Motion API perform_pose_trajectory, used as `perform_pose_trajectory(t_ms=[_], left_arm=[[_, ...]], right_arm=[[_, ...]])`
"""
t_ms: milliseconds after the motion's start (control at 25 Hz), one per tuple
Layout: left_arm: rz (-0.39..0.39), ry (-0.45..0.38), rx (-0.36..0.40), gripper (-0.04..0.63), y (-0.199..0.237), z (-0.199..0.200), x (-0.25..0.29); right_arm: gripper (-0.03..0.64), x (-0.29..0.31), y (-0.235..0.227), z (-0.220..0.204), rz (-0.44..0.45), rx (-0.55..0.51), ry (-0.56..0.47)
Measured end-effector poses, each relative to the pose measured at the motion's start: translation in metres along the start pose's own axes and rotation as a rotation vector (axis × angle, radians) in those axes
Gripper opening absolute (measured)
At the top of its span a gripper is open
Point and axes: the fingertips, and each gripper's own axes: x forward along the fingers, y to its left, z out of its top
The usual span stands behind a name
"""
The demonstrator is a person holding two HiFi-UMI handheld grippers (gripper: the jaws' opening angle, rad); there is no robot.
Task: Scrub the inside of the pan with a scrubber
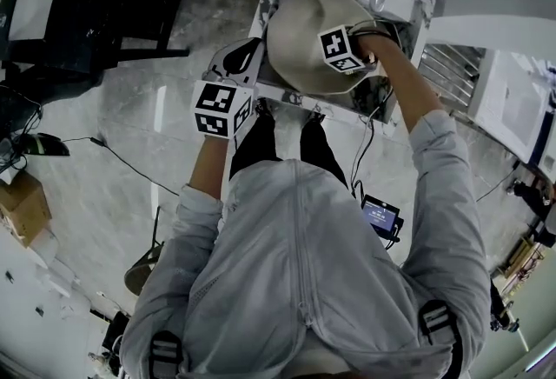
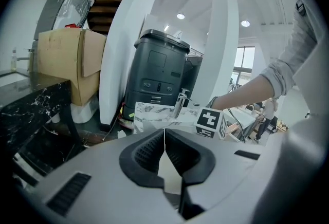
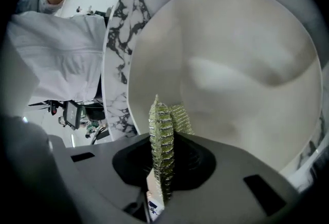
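Facing pan [image 3: 231, 63] inside, scrubber [image 3: 162, 151] is pinched edgewise by right gripper [image 3: 164, 143]; bare surface lies toward 1 o'clock. Rim is clamped by left gripper [image 2: 164, 148].

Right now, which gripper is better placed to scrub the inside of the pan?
Right. The right gripper has its jaws shut on the scrubber, which points at the inside of the pan. The left gripper holds no scrubber, and its view shows no pan.
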Motion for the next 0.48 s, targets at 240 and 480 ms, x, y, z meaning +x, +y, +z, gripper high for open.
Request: perform_pose_trajectory(t_ms=[240,480], left_arm=[[-0.031,0.015,0.002,0.025,-0.007,-0.004,0.002],[-0.039,0.031,0.001,0.025,-0.006,-0.009,0.007]], right_arm=[[0.083,0.001,-0.042,-0.007,-0.214,0.005,-0.006],[0.083,-0.009,-0.083,-0.018,-0.444,0.044,0.081]])
